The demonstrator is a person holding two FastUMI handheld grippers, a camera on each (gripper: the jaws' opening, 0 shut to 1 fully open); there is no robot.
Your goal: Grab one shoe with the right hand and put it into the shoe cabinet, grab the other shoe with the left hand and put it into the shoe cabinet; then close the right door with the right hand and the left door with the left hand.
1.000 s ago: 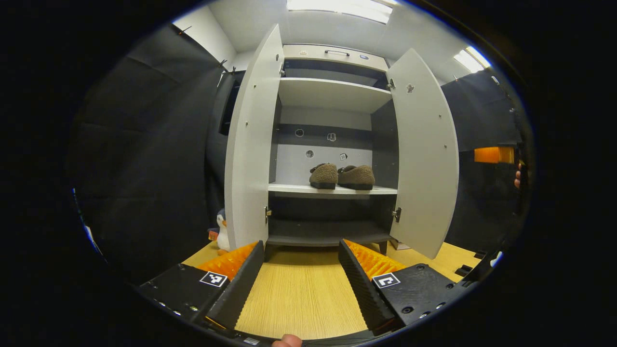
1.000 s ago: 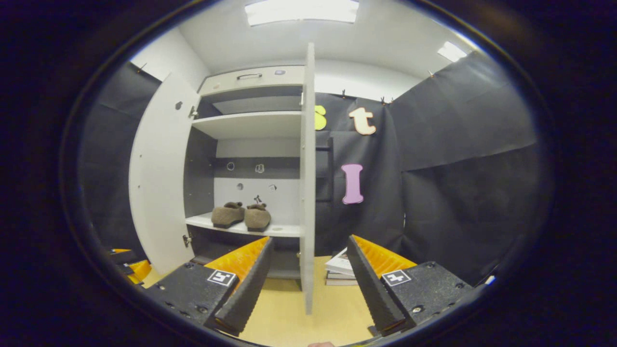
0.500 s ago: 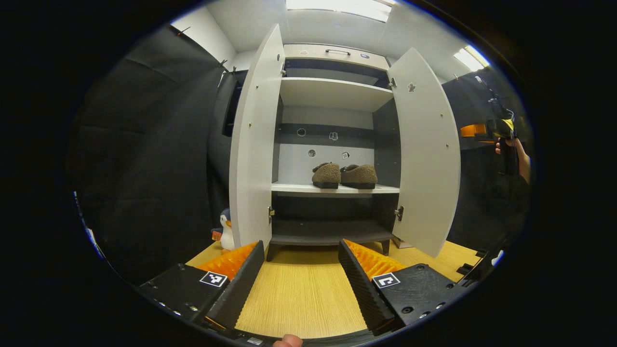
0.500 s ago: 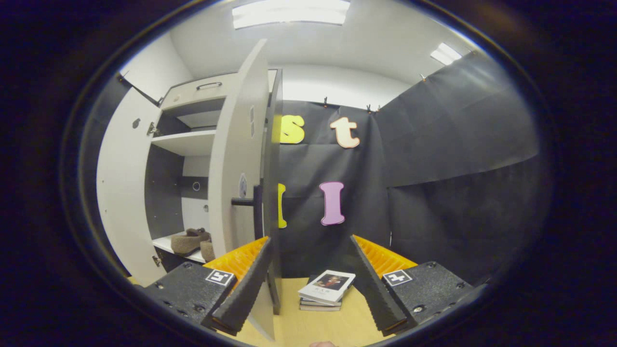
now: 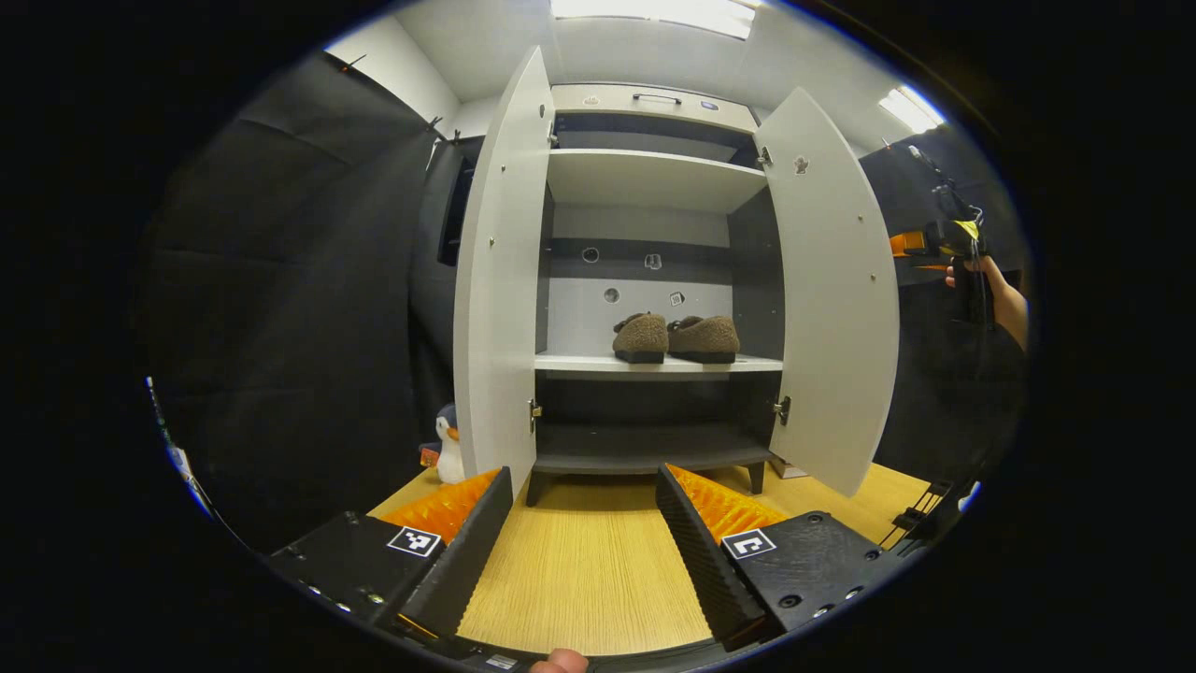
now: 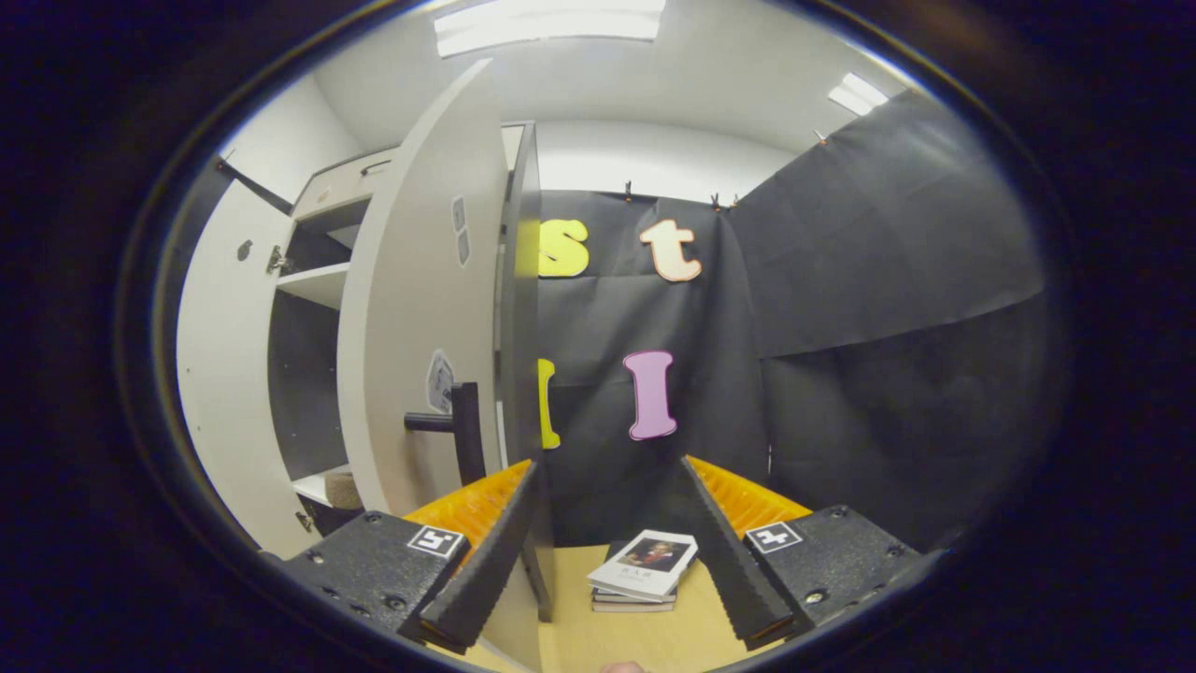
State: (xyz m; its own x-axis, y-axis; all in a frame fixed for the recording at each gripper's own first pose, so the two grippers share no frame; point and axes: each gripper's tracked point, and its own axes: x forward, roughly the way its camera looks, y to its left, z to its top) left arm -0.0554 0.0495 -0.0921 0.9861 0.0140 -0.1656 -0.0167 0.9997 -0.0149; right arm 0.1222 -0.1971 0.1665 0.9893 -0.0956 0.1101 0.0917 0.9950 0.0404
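The left gripper [image 5: 584, 523] is hanging low over the wooden floor [image 5: 579, 570], pointing straight at the open shoe cabinet [image 5: 654, 178]. Its fingers are standing wide apart with nothing between them. A fingertip [image 5: 559, 662] of the person holding it is peeking in at the bottom edge of the left gripper view.

The right gripper [image 6: 607, 533] is facing the outer side of the right door [image 6: 425, 299], with its fingers spread wide and gripping nothing. The door's dark handle [image 6: 460, 430] is sitting just above its left finger [image 6: 481, 551], apart from it. In the left gripper view the right gripper [image 5: 920, 245] is showing far off past the right door [image 5: 836, 290], raised in a hand [image 5: 976, 271]; from there it is too small to make out how its fingers are standing.

In the right gripper view the right door is hiding most of the cabinet's inside, and only a sliver of one shoe [image 6: 342, 488] is showing on the shelf. A stack of books [image 6: 643, 572] is lying on the floor between the fingers.

Both shoes [image 5: 676, 336] are sitting side by side on the middle shelf [image 5: 654, 365], touching. They are brown and fuzzy, with dark soles. The left door [image 5: 505, 280] is standing wide open. A toy penguin [image 5: 449, 447] is half hidden behind it.
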